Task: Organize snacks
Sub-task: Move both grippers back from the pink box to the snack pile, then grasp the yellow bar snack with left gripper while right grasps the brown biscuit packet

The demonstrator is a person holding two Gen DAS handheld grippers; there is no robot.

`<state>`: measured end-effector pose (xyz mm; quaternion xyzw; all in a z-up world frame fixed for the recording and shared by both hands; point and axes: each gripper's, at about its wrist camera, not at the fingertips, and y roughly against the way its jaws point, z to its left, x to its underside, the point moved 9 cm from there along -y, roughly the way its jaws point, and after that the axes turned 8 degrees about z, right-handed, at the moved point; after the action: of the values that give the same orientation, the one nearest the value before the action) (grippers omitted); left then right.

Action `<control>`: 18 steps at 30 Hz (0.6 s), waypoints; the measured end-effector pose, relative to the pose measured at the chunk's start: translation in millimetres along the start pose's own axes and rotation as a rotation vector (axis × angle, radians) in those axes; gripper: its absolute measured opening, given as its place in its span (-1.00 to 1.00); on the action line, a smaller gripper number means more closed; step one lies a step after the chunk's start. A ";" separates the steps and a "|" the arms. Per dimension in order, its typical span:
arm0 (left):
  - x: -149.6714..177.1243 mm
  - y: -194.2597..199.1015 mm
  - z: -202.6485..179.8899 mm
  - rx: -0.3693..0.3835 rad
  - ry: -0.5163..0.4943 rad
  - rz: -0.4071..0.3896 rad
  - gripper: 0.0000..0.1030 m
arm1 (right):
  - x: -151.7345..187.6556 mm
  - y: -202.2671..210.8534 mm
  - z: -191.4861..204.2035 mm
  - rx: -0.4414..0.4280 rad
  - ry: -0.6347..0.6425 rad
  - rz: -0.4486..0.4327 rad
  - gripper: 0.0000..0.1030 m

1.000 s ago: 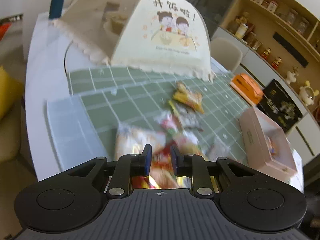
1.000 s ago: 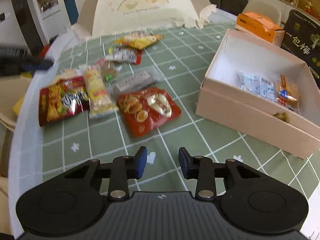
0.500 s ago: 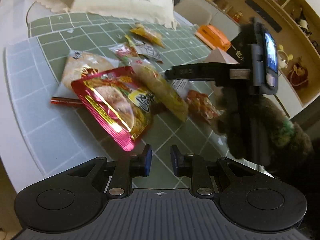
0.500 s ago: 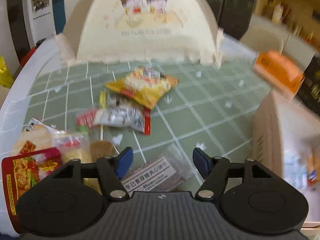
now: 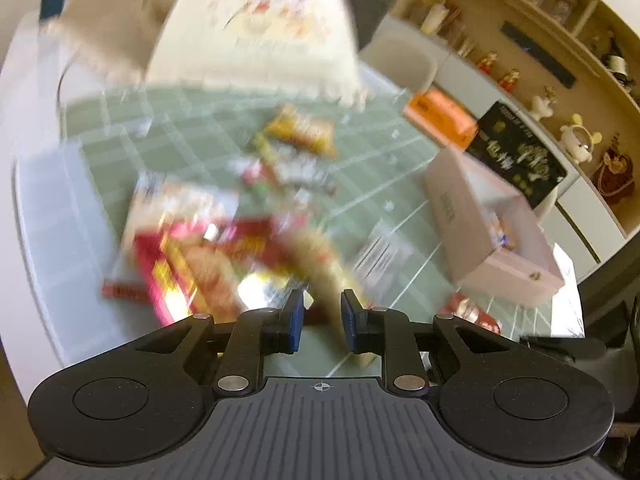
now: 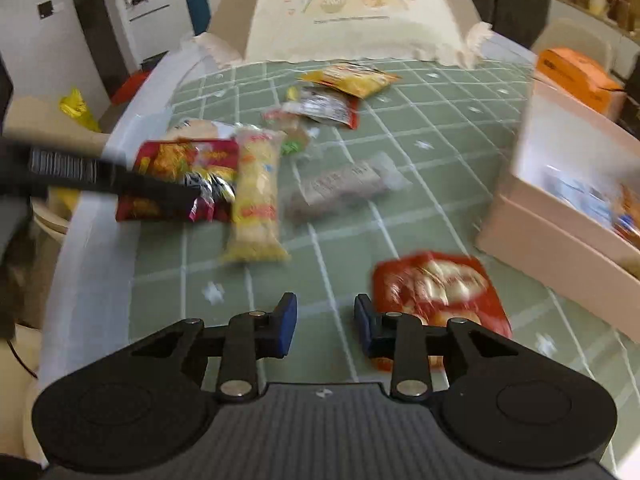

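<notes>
Several snack packets lie on a green checked table mat (image 6: 440, 128): a red noodle packet (image 6: 176, 160), a long yellow packet (image 6: 256, 196), a clear grey bar packet (image 6: 340, 186), a red packet (image 6: 436, 288), and yellow (image 6: 348, 76) and silver-red packets (image 6: 324, 106) farther back. An open pink box (image 6: 560, 232) with several snacks inside stands at the right. My left gripper (image 5: 322, 318) is open, low over the blurred red (image 5: 192, 256) and yellow packets. My right gripper (image 6: 325, 322) is open and empty above the mat, left of the red packet.
A cream food cover (image 6: 360, 12) with a cartoon print stands at the mat's far end. An orange box (image 6: 576, 76) and a black box (image 5: 520, 152) sit behind the pink box. The table's white edge (image 6: 88, 248) runs along the left. Shelves with jars (image 5: 520, 20) line the wall.
Both views have swung. My right gripper has pulled back and narrowed from wide open. My left gripper has moved in low over the red and yellow packets.
</notes>
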<state>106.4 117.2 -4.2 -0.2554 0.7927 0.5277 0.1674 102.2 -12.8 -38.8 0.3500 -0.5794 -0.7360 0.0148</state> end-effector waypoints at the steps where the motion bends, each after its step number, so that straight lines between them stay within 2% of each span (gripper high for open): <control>1: -6.4 2.2 -11.2 0.007 -0.041 -0.010 -0.53 | 2.2 4.7 -5.1 0.003 -0.013 -0.009 -0.31; 2: -13.3 0.7 -22.4 0.017 -0.085 -0.010 -0.53 | 4.2 10.4 -10.0 0.006 -0.029 -0.021 -0.07; 3: -20.0 -3.8 -37.4 0.028 -0.144 -0.001 -0.53 | 5.7 17.1 -15.2 0.024 -0.043 -0.040 0.31; 5: -31.0 -23.8 -59.4 0.035 -0.242 0.053 -0.44 | 5.5 27.4 -24.9 0.083 -0.055 -0.093 0.57; 7: -41.6 -50.5 -68.0 0.005 -0.291 0.085 -0.42 | 4.4 29.8 -32.3 0.119 -0.057 -0.102 0.57; 9: -50.7 -79.2 -64.3 -0.046 -0.286 0.116 -0.43 | 6.9 31.2 -37.6 0.119 -0.067 -0.096 0.57; 12: -45.8 -109.3 -53.8 -0.073 -0.266 0.195 -0.40 | 13.7 36.4 -46.1 0.109 -0.096 -0.097 0.57; 18: 7.1 -88.8 -74.6 0.007 -0.314 0.229 -0.36 | 37.7 48.3 -75.0 0.115 -0.170 -0.097 0.57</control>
<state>152.6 19.1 -45.8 -0.0776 0.7826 0.5739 0.2285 95.1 -108.0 -22.2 0.3140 -0.6021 -0.7286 -0.0899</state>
